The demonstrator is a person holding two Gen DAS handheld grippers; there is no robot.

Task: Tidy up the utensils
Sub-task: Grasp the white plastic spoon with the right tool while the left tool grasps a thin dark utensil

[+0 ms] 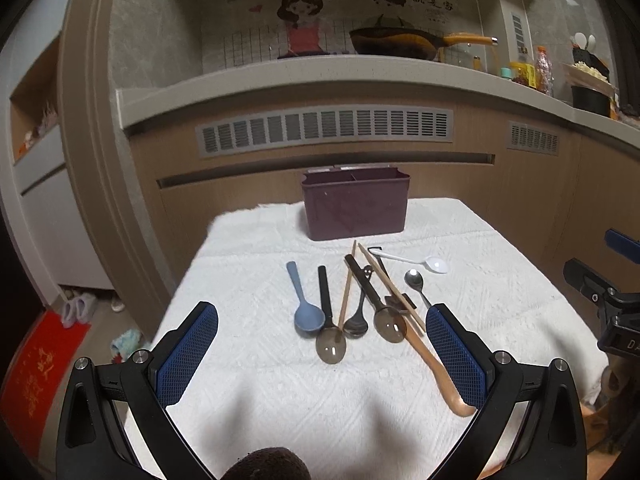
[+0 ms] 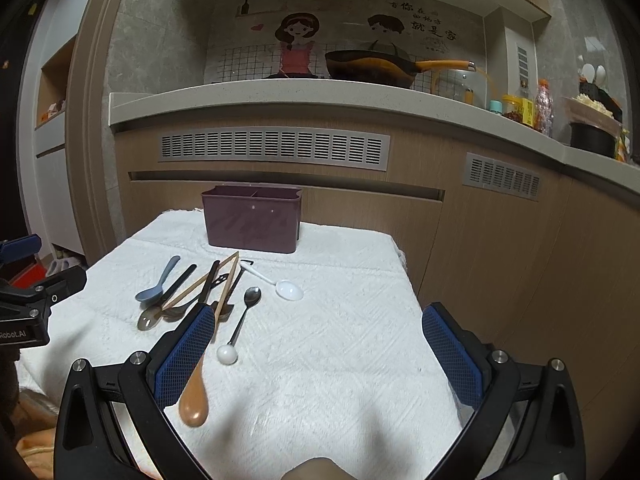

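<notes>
Several utensils lie on a white cloth (image 1: pixel 280 400): a blue spoon (image 1: pixel 306 312), a black-handled clear spoon (image 1: pixel 329 328), wooden chopsticks (image 1: pixel 394 290), a dark spoon (image 1: pixel 384 312), a metal spoon (image 1: pixel 416 282), a white spoon (image 1: pixel 424 262) and a brown wooden spoon (image 1: pixel 444 376). A purple utensil holder (image 1: pixel 356 204) stands behind them, also in the right wrist view (image 2: pixel 252 220). My left gripper (image 1: pixel 322 356) is open and empty just before the spoons. My right gripper (image 2: pixel 316 354) is open and empty; its left finger (image 2: pixel 184 356) overlaps the wooden spoon (image 2: pixel 194 396).
A kitchen counter (image 1: pixel 280 76) with a wok (image 1: pixel 396 42), bottles and jars runs behind the table. Cabinet fronts with vents stand close behind the holder. The table's left edge drops to a floor with slippers and a red mat (image 1: pixel 36 380).
</notes>
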